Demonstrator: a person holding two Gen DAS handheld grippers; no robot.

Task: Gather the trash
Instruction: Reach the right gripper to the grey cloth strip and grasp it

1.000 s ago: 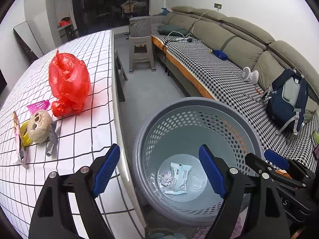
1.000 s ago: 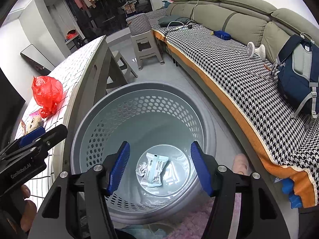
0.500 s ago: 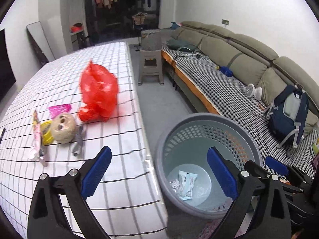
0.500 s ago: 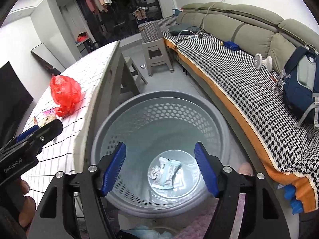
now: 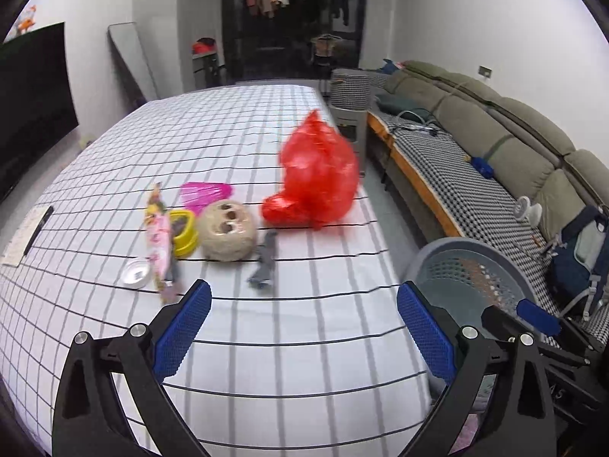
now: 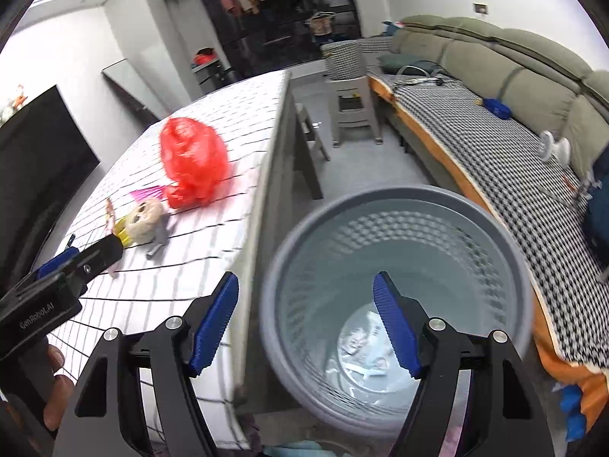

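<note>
Beside a long sofa (image 5: 495,141), a grid-patterned table (image 5: 236,129) carries the trash. Largest is the red plastic bag (image 5: 318,175), judged light, soft and slippery, best pinched at its gathered top. Near it lie a pink wrapper (image 5: 158,228) and a grey scrap (image 5: 264,262), thin and limp. The bin (image 6: 396,285) stands at the table's edge. Left gripper (image 5: 302,329) and right gripper (image 6: 306,323) have just been opening, fingers spread, nothing between them.
</note>
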